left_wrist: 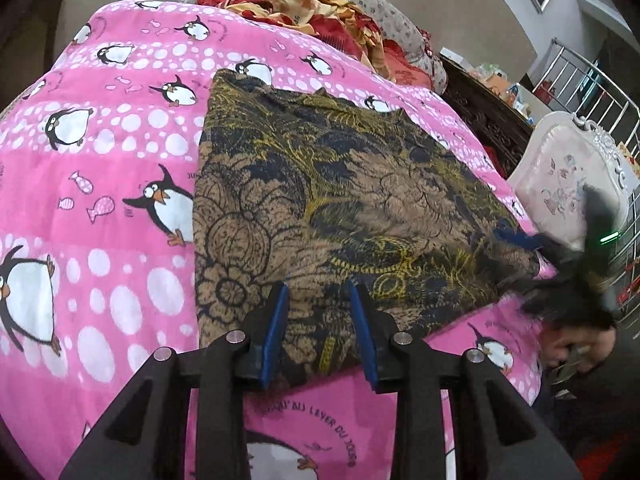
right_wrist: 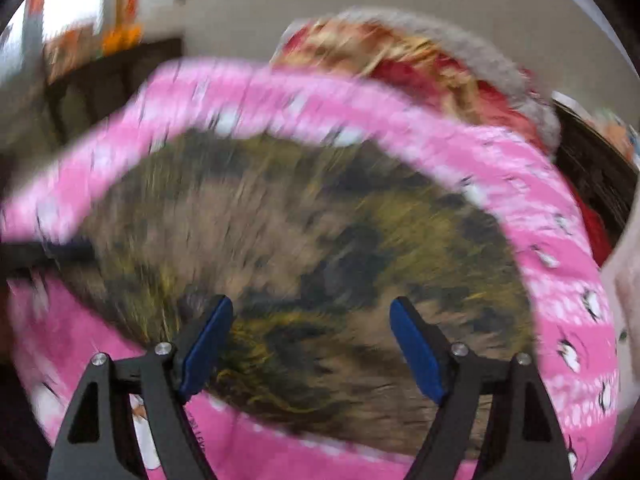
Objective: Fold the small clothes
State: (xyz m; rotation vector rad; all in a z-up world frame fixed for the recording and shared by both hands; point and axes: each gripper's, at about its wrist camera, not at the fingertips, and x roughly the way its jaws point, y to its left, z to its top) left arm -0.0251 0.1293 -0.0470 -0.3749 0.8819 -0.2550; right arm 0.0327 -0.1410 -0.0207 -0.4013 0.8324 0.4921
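- Left wrist view shows the patterned cloth (left_wrist: pixel 340 200), brown with dark blue and yellow flowers, spread fairly flat on the pink penguin blanket (left_wrist: pixel 112 168); its near edge lies right under the left gripper (left_wrist: pixel 318 286).
- Left gripper: its blue pads (left_wrist: pixel 276 328) stand a narrow gap apart over the near hem. No fold of cloth is visibly pinched between them, so I read it as partly open and empty, hovering low.
- Right gripper (right_wrist: pixel 310 308), in its own view, stands wide with nothing between its fingers; the picture is smeared, so fine detail of the cloth (right_wrist: pixel 304 240) under it is lost. From the left view it appears as a dark blur (left_wrist: pixel 568 280) at the cloth's far right corner.
- Step in hand, as I judge it: taking hold of the cloth by two points on one side, ready to fold it over.
- To do it well: bring each gripper down on a true corner or hem, not mid-panel, and close only once the pads straddle the edge.
- Catch the cloth alone; the blanket beneath is soft and could be nipped along with it.
- Lift both ends level and together, so that the fold line stays straight.
- Behind, a red and gold heap of bedding (left_wrist: pixel 304 4) lies well apart from the work.
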